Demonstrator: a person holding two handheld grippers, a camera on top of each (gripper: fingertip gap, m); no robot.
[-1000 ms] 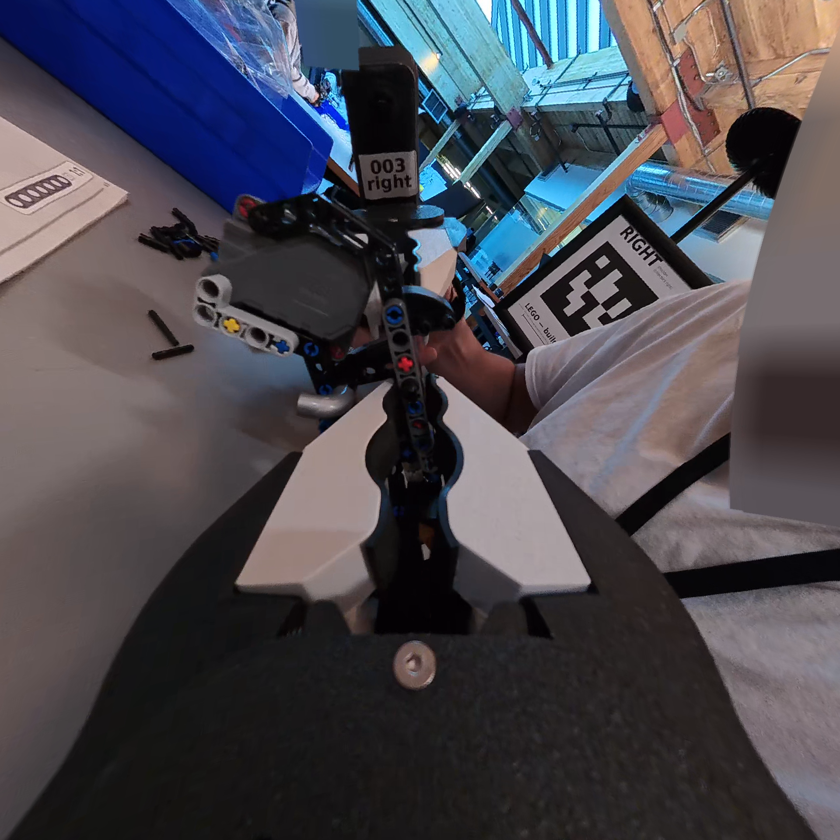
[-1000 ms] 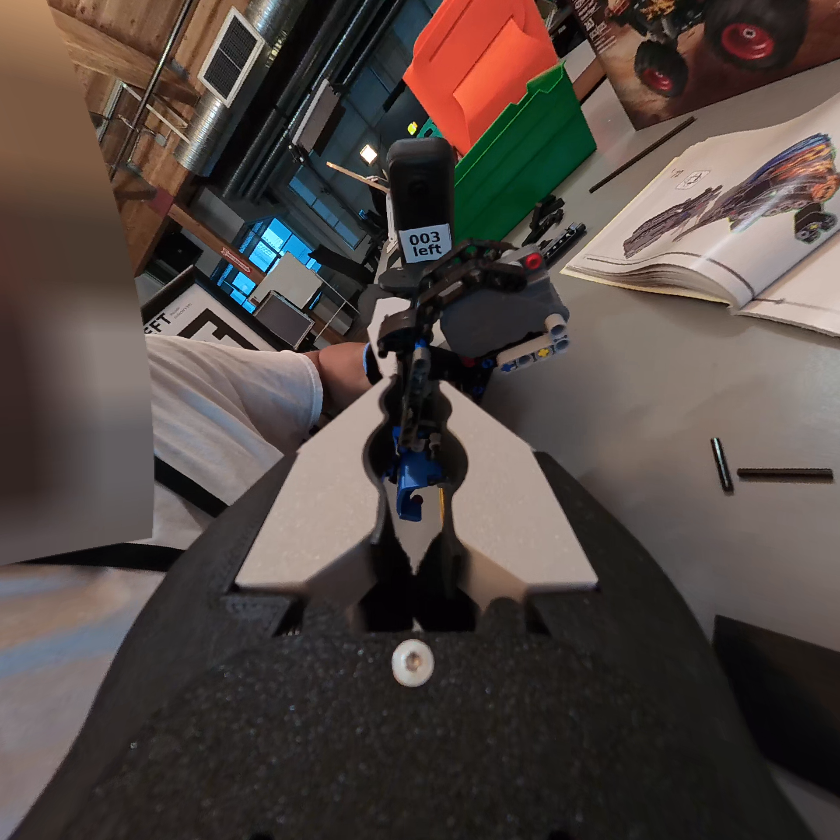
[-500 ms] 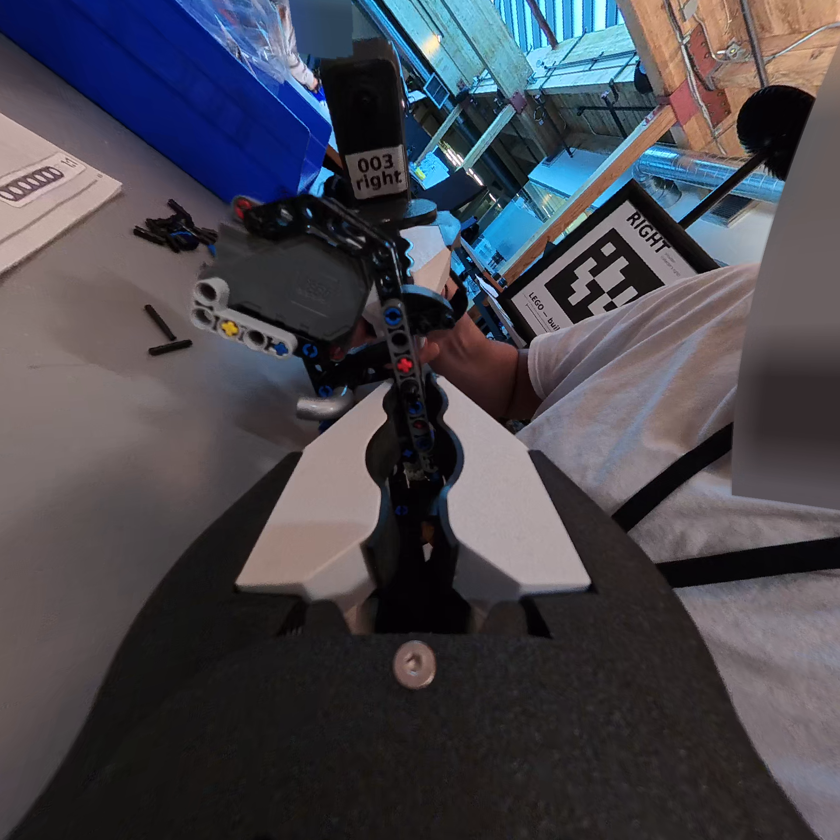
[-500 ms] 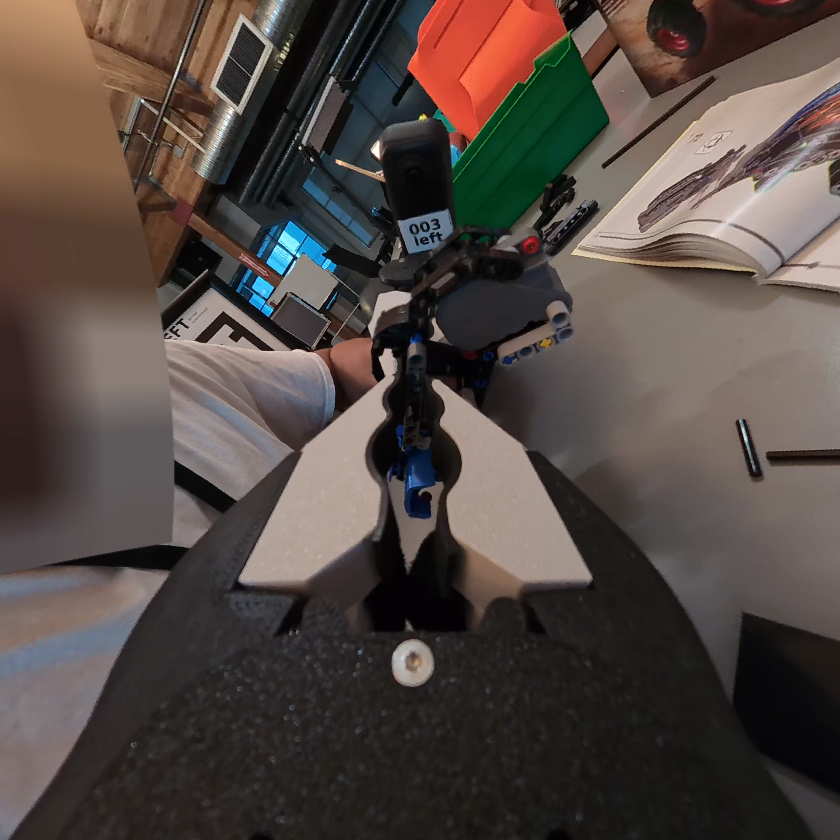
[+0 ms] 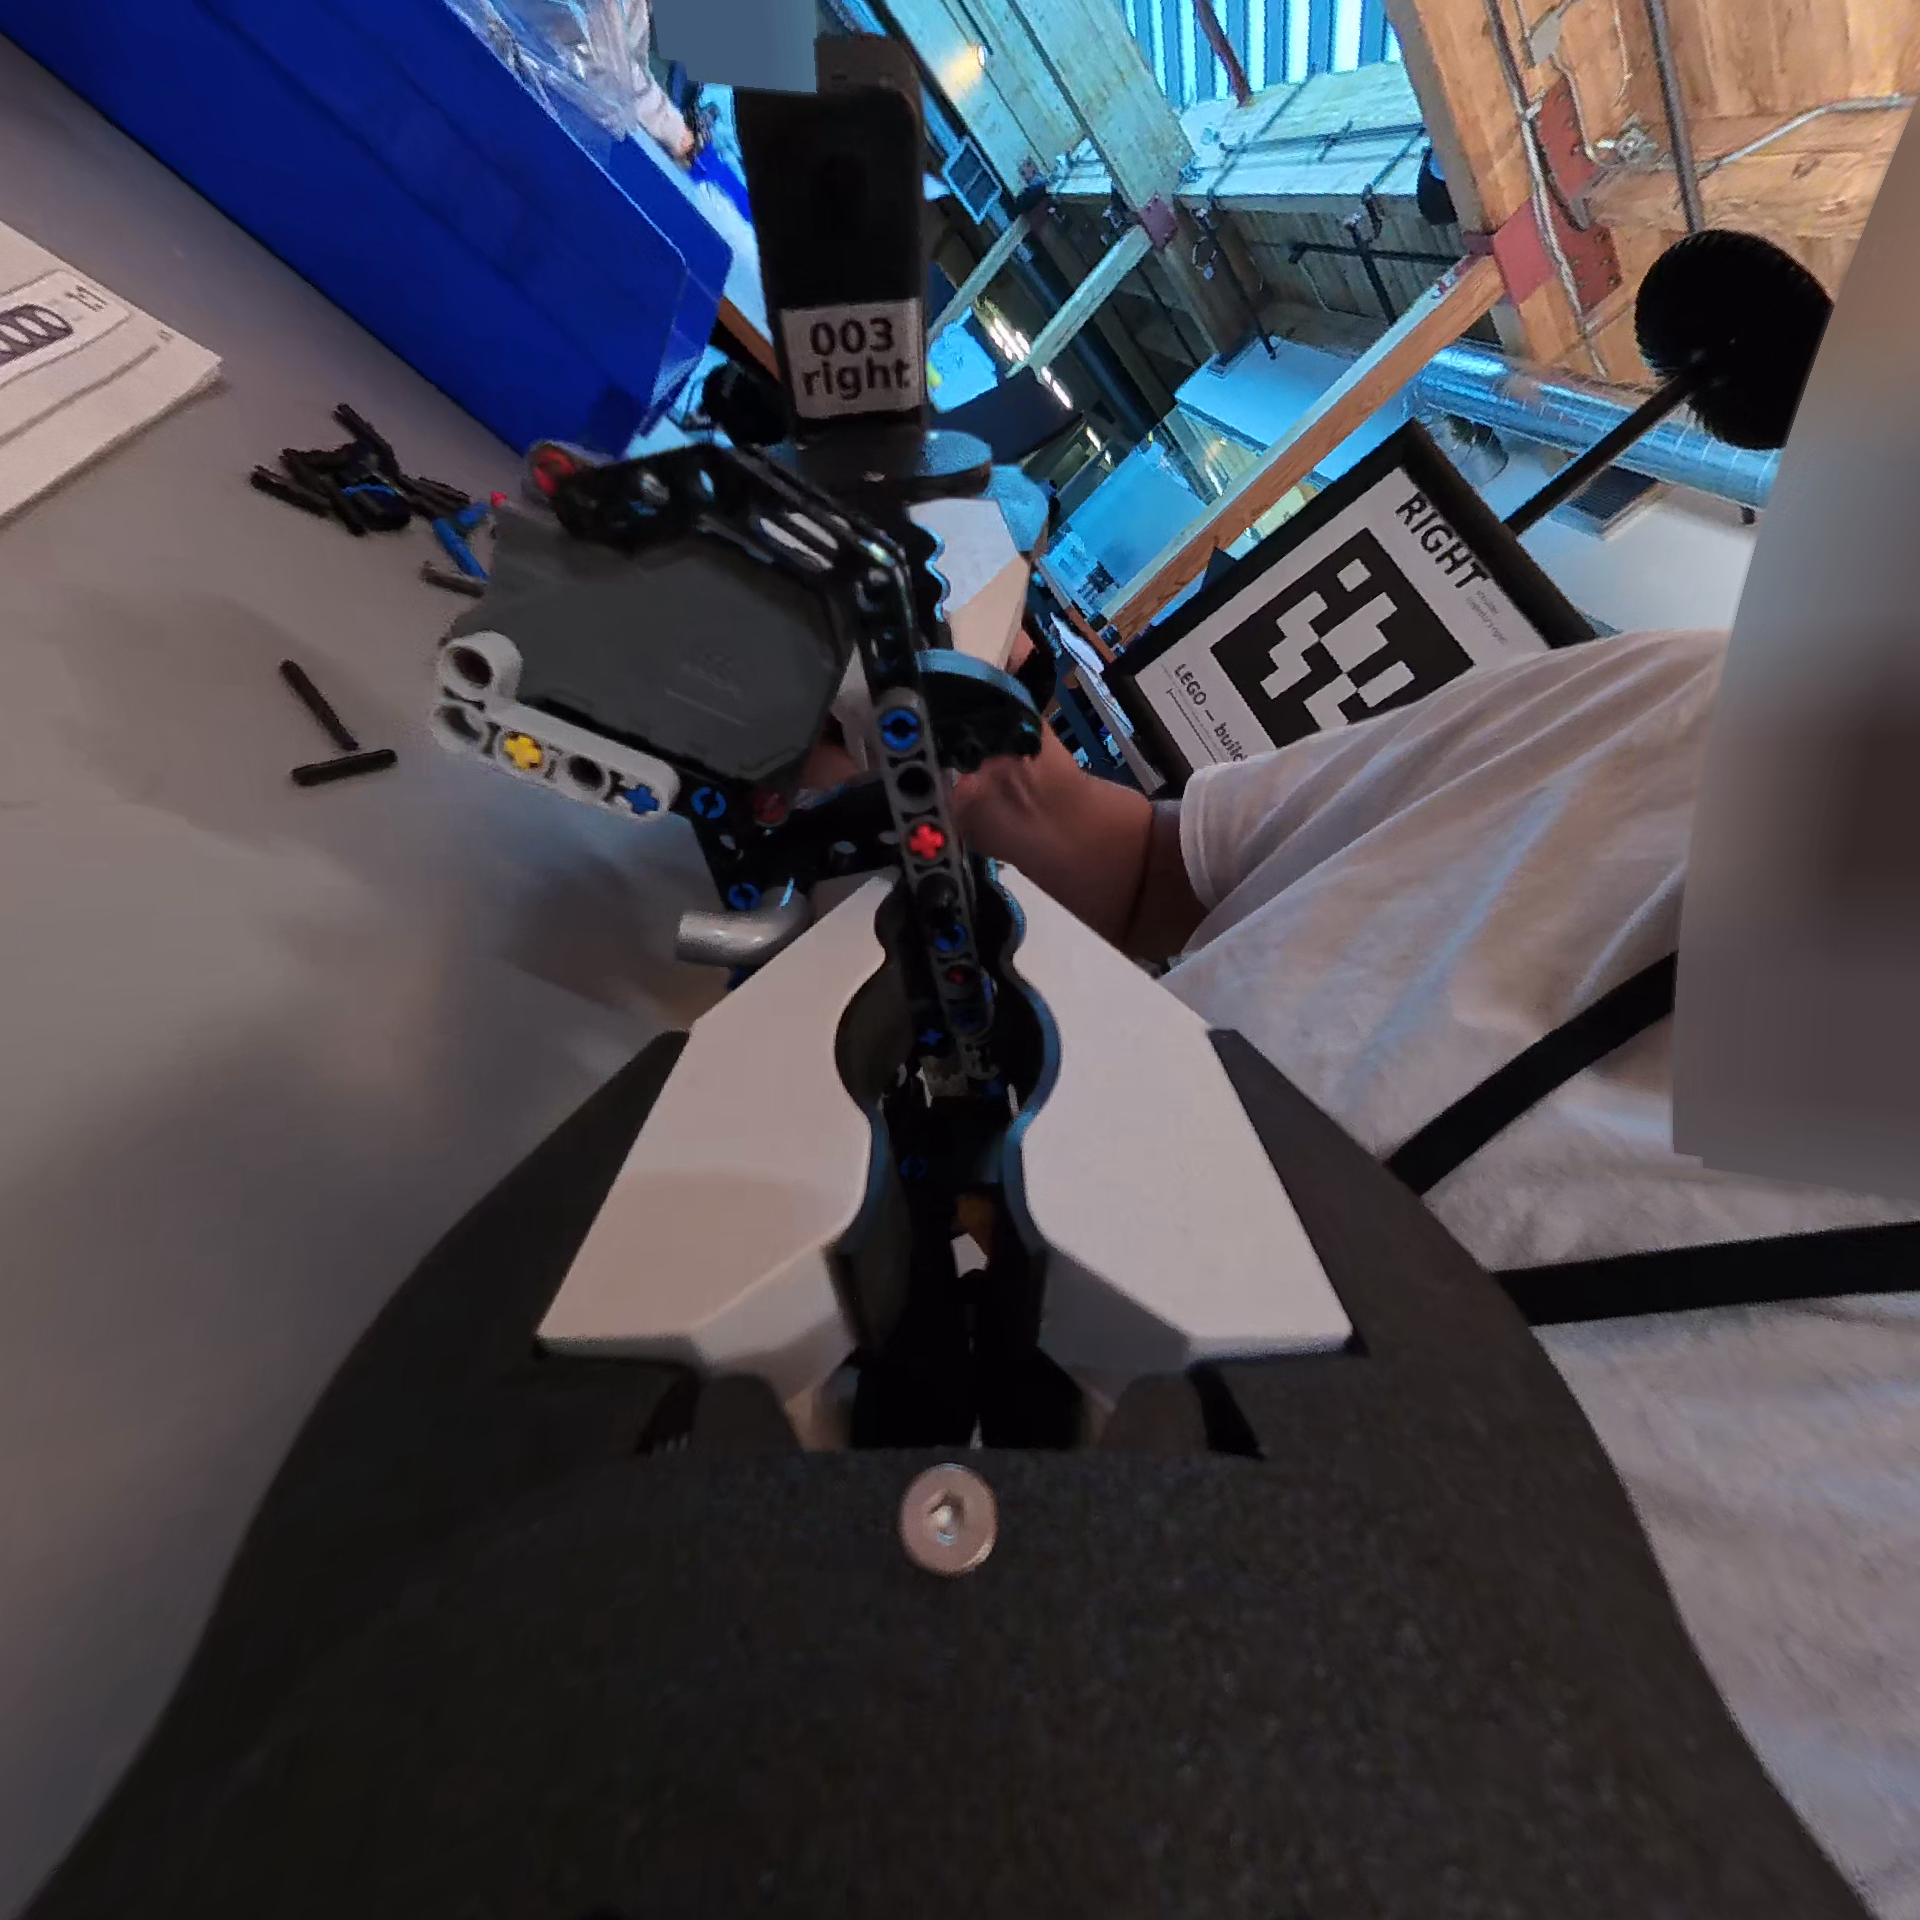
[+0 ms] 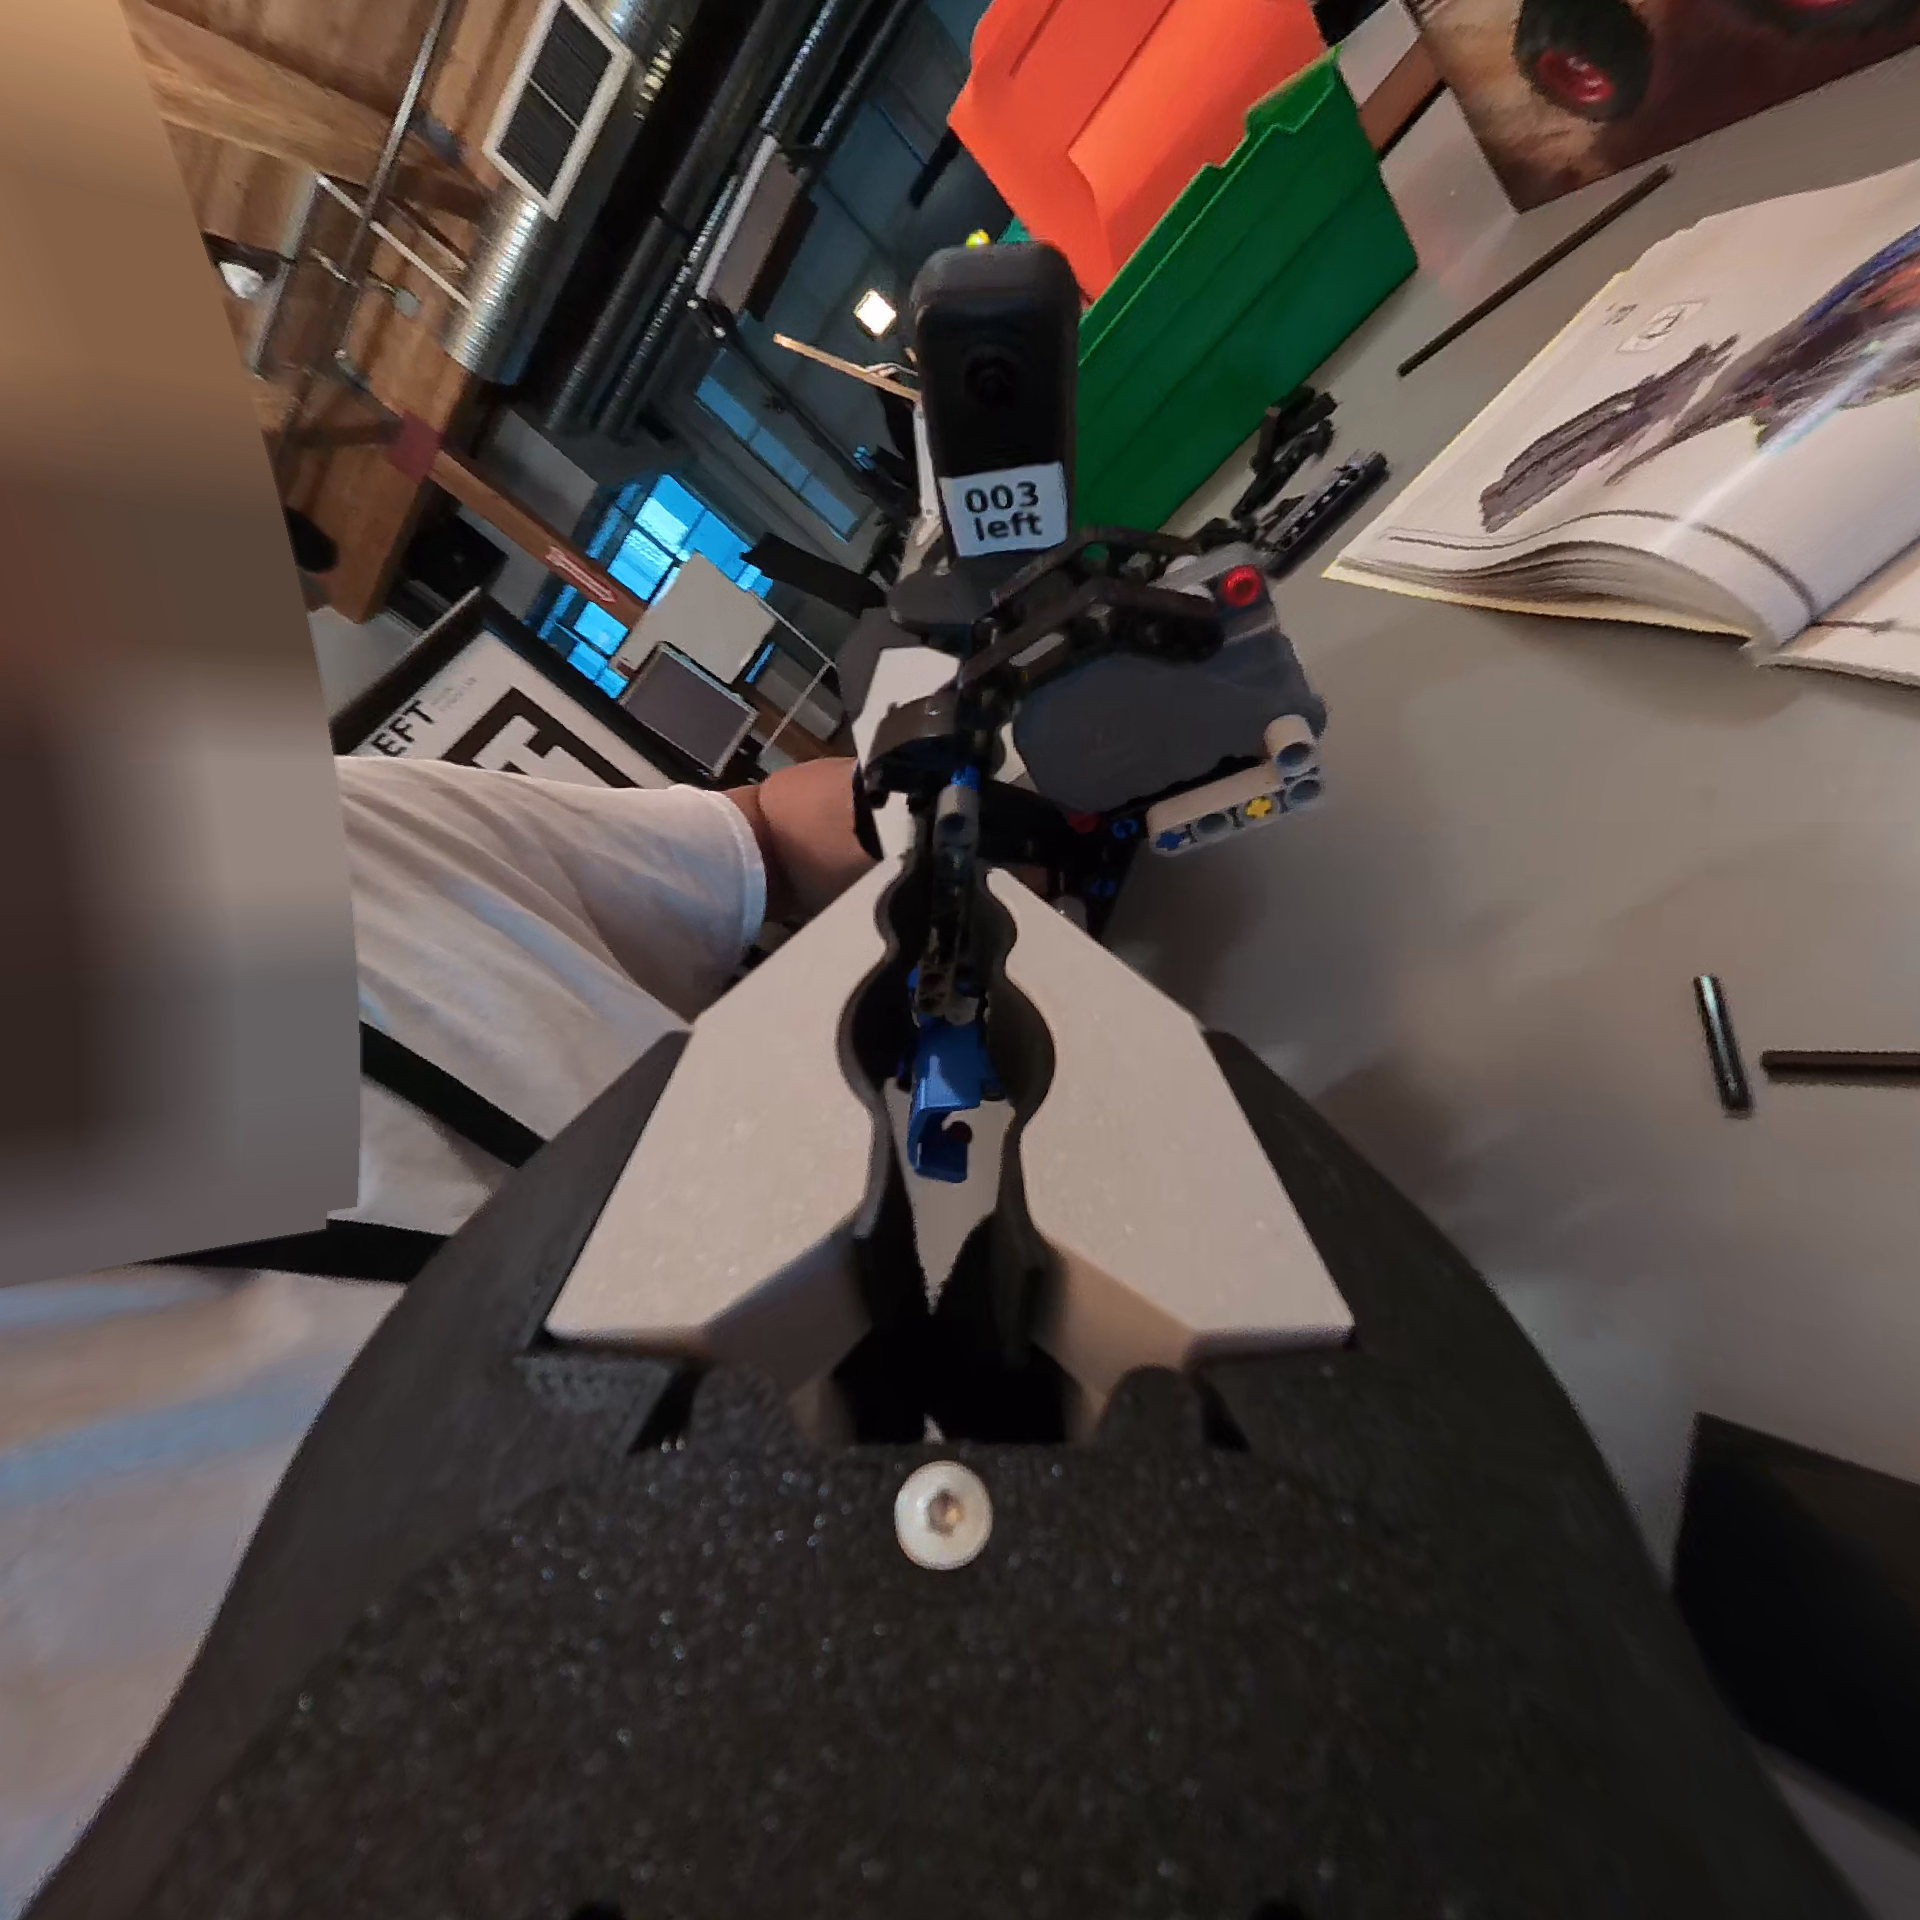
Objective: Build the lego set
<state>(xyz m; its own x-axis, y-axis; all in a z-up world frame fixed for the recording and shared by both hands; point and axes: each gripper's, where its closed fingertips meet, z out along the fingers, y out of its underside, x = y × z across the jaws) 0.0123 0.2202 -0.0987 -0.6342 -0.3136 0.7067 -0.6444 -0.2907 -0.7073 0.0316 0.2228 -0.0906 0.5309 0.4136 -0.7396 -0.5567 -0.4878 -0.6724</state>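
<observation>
Up close in the left wrist view, the left gripper [image 5: 940, 914] is clamped on a black beam with holes [image 5: 928, 831], part of the lego model [image 5: 727, 675], which is held above the grey table [image 5: 208, 1039]. The model has a dark grey block [image 5: 665, 665] framed by black beams, a pale grey bar [image 5: 551, 743] with yellow and blue pins along its lower edge, and a silver curved piece [image 5: 738, 930] at the bottom. Beyond the model the right gripper [image 5: 966, 582] faces back, its white fingers touching the model's far side. To the left the table lies bare up to two loose black pins [image 5: 327, 732], a heap of small black parts [image 5: 353, 483], a sheet of paper [image 5: 83, 364] and a blue bin [image 5: 416, 208] at the table's far edge. To the right, a person's arm and white shirt [image 5: 1455, 883] stand close to the model.

Next, in the right wrist view, the right gripper [image 6: 951, 904] is closed on a thin black beam of the same model [image 6: 1143, 707], with a blue piece [image 6: 940, 1112] sitting between its fingers. The left gripper [image 6: 914, 727] meets the model from the far side. To the right the table [image 6: 1455, 935] is open as far as two black pins [image 6: 1766, 1060], an open instruction book [image 6: 1662, 468] and a green bin [image 6: 1247, 291] with an orange one [image 6: 1122, 94] behind it.
</observation>
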